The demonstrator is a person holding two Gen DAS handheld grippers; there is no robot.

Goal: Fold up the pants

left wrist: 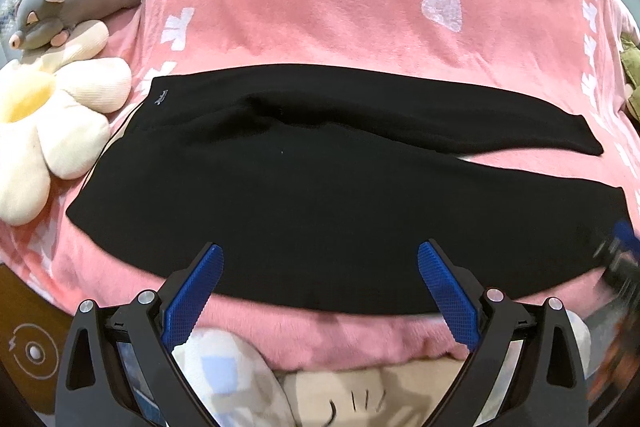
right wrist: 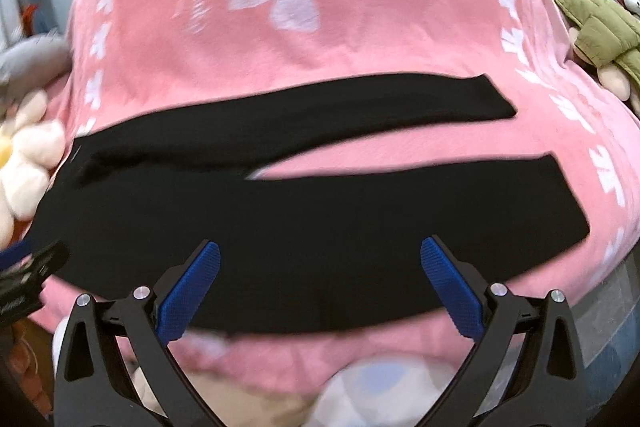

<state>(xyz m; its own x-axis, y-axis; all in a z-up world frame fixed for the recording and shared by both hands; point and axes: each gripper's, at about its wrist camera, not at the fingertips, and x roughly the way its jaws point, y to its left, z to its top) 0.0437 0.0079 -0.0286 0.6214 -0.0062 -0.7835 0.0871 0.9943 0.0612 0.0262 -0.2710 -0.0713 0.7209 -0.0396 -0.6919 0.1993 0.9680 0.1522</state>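
Evidently ready for the first fold, the pants (left wrist: 320,195) lie flat on the bed (left wrist: 320,27), each gripper (left wrist: 320,291) (right wrist: 320,287) spread wide, holding nothing.

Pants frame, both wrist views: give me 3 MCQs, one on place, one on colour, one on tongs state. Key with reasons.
1. Where do the pants lie?
A. on the pink blanket
B. on a wooden floor
C. hung over a chair

2. What colour are the pants?
A. grey
B. black
C. blue

3. How do the left tongs and right tongs stand?
A. both shut on the fabric
B. one open, one shut
C. both open, holding nothing

Key: 1 A, the pants are spread flat on the blanket, legs apart in the right wrist view. 2 B, the fabric is plainly black. 3 C, each pair of blue pads stands wide apart with no cloth between.
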